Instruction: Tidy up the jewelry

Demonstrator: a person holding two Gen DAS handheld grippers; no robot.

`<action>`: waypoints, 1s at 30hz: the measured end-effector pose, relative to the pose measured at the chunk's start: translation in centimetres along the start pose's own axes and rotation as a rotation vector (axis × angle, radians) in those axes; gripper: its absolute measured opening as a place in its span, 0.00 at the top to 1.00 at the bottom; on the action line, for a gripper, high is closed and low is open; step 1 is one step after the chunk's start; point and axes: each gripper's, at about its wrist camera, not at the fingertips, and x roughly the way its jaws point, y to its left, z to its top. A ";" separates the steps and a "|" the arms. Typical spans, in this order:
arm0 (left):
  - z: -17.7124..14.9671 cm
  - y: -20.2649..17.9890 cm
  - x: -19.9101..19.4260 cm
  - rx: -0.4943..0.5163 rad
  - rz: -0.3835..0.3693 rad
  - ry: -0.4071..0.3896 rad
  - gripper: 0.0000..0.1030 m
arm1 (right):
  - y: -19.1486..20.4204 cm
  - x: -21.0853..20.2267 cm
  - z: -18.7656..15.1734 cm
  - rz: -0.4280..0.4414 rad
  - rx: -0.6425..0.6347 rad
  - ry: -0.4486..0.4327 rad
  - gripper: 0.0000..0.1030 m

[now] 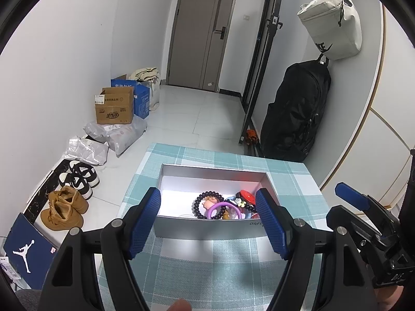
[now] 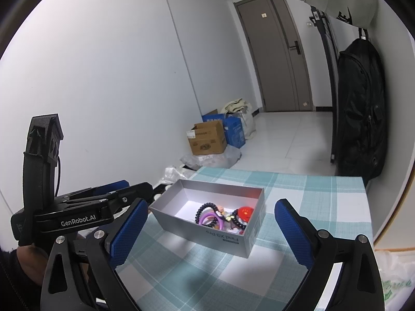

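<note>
Jewelry: my dark bead bracelet (image 1: 207, 202), a purple ring-shaped band (image 1: 220, 208) and a red round piece (image 1: 246, 196) lie heaped together toward the right end of the box.
Box: the open grey box (image 1: 205, 229) sits on my table's checked teal cloth (image 1: 215, 267), its left half bare and brightly lit inside.
Left tongs: my left gripper (image 1: 212, 220) hangs just before the box's near wall, its blue pads (image 1: 145, 223) standing apart with nothing between them.
Right tongs: my right gripper (image 2: 211, 235) hovers near the box's corner, spread wide and empty.
Floor: brown boots (image 1: 63, 208), cardboard boxes (image 1: 115, 108) along the wall.
Wall: black backpack (image 1: 295, 111) hanging.
</note>
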 end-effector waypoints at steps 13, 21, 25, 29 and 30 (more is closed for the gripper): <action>0.1 0.3 0.2 -0.007 -0.011 0.000 0.31 | 0.1 0.1 0.0 -0.003 -0.004 0.005 0.04; 0.1 0.2 0.2 -0.007 -0.015 -0.001 0.31 | 0.2 0.3 0.0 -0.003 -0.005 0.012 0.04; 0.1 0.2 0.2 -0.003 -0.015 0.001 0.31 | 0.2 0.3 0.0 -0.004 -0.005 0.012 0.04; 0.1 0.1 -0.1 0.007 -0.030 -0.019 0.31 | 0.1 0.4 -0.2 -0.004 -0.004 0.017 0.04; 0.0 -0.1 -0.1 0.012 -0.033 -0.024 0.31 | 0.1 0.5 -0.2 -0.004 -0.005 0.018 0.04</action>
